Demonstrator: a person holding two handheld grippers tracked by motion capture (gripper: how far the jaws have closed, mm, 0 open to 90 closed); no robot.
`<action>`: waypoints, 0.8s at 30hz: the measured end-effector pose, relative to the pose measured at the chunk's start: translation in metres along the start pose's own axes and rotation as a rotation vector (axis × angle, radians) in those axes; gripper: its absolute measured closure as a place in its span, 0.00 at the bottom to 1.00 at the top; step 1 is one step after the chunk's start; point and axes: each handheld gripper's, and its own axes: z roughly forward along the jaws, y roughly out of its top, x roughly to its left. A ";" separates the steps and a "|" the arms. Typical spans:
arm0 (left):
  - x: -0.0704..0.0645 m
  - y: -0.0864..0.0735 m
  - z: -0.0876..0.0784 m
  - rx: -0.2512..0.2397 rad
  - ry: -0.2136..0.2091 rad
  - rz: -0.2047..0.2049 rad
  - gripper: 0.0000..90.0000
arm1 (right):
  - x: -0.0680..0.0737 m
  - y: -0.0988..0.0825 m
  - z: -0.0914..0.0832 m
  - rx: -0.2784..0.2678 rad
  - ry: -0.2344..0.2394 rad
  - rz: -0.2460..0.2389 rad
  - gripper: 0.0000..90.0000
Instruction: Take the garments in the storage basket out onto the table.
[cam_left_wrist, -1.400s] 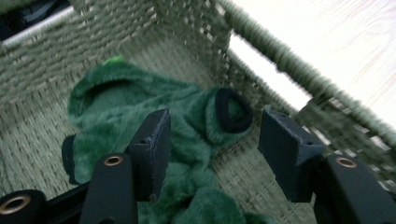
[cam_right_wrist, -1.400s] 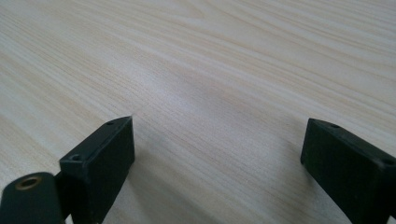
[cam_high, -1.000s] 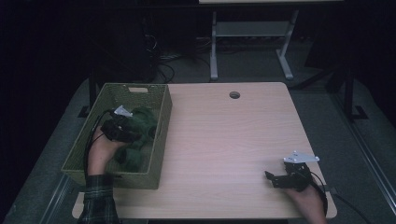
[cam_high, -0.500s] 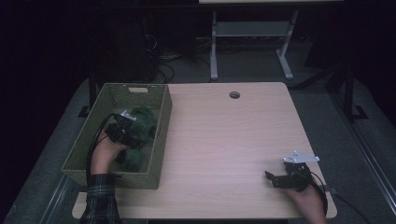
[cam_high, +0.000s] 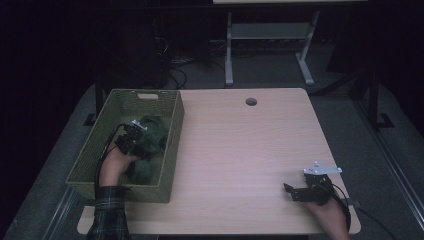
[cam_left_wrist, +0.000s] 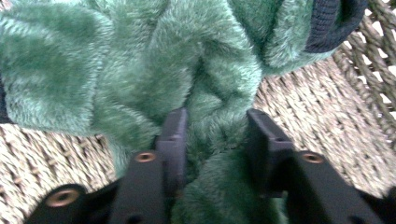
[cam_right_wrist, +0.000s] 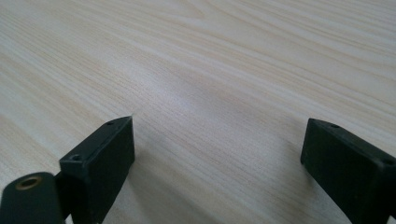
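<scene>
A green fluffy garment (cam_high: 154, 131) with a dark knitted cuff (cam_left_wrist: 334, 23) lies bunched in the woven olive basket (cam_high: 120, 192) at the table's left. My left gripper (cam_high: 142, 147) reaches into the basket from the near side. In the left gripper view its jaws have just been closing, and the left gripper (cam_left_wrist: 215, 116) now pinches a fold of the green garment (cam_left_wrist: 140, 60) between its pads. My right gripper (cam_high: 291, 190) rests on the table near the front right corner. The right gripper (cam_right_wrist: 217, 135) is open, with bare wood between its jaws.
The light wooden table (cam_high: 240, 145) has a round cable hole (cam_high: 251, 101) near its far edge. The basket's wicker floor (cam_left_wrist: 308, 116) shows beside the garment. A white metal stand (cam_high: 267, 35) is on the floor beyond the table.
My left gripper has pushed slightly deeper into the green garment in the basket. The right gripper has stayed where it was.
</scene>
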 end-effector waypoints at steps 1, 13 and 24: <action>0.000 0.000 0.000 0.004 -0.008 -0.006 0.77 | 0.000 0.000 0.000 0.000 0.000 0.000 0.11; 0.001 0.000 -0.015 -0.043 -0.026 -0.045 0.86 | 0.000 0.000 0.000 0.000 0.000 0.000 0.11; -0.004 -0.001 -0.045 -0.152 -0.043 -0.023 0.85 | 0.000 0.000 0.000 0.000 0.000 0.000 0.11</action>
